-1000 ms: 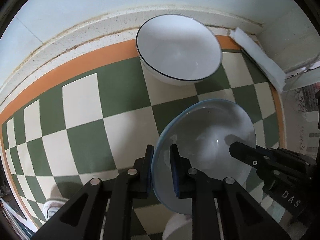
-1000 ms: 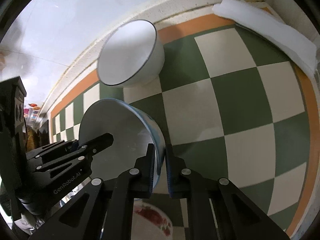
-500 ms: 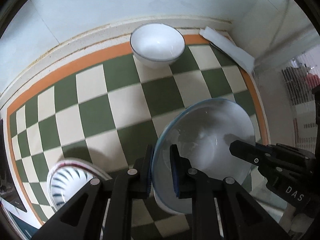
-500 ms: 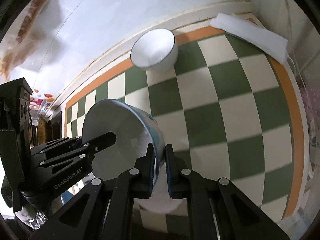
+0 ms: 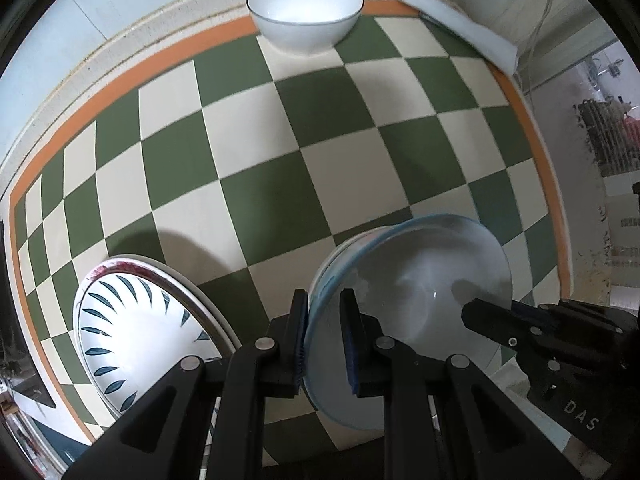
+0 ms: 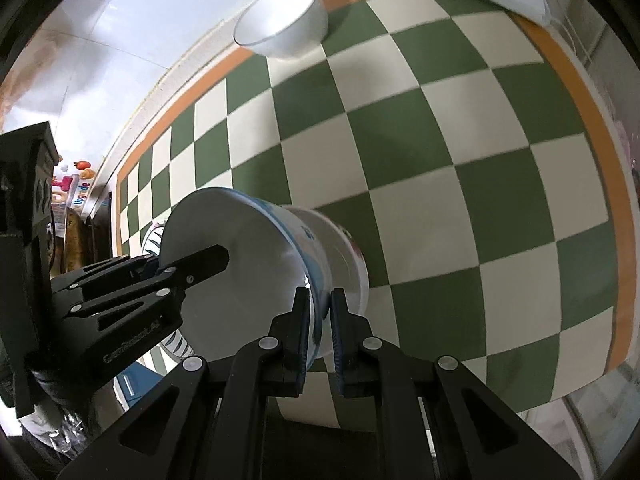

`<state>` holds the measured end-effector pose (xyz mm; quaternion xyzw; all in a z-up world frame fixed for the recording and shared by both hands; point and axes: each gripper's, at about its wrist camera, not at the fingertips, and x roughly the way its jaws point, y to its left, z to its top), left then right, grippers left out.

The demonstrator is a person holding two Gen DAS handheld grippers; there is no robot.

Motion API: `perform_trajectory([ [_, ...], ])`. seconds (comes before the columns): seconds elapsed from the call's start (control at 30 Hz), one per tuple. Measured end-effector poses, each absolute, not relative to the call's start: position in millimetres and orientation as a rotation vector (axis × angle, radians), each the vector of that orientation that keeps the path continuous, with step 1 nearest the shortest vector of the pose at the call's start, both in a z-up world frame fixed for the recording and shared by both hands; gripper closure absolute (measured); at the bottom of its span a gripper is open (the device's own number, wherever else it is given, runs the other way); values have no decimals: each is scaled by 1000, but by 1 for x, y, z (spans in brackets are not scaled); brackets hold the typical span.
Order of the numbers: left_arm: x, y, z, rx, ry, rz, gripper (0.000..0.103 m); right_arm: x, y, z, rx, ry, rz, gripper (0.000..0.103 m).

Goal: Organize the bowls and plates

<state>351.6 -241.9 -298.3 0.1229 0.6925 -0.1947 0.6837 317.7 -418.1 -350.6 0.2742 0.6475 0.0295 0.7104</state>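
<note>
Both grippers hold one blue-rimmed white bowl above the checkered table, near its front. My left gripper is shut on its left rim. My right gripper is shut on its right rim, and the bowl also shows in the right wrist view. A second white bowl sits right under it; whether they touch is unclear. A plain white bowl with a dark rim stands at the far edge by the wall. A white plate with dark leaf marks lies front left on a red-rimmed plate.
The green and cream checkered cloth has an orange border. A folded white cloth lies at the back right corner. The table's right edge is close to the held bowl. A wall runs along the back.
Both grippers pulled back from the far white bowl with the blue-rimmed bowl held between them. The leaf-pattern plate and the lower bowl came into view.
</note>
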Motion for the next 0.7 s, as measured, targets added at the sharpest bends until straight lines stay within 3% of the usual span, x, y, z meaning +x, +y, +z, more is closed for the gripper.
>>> perform_trajectory([
  [0.47,347,-248,-317,343,1571,-412,89,322,-426,-360,623,1470,52,91],
  [0.7,355,-237,-283,285,1523,-433,89,327,-439,-346,674,1457,90,91],
])
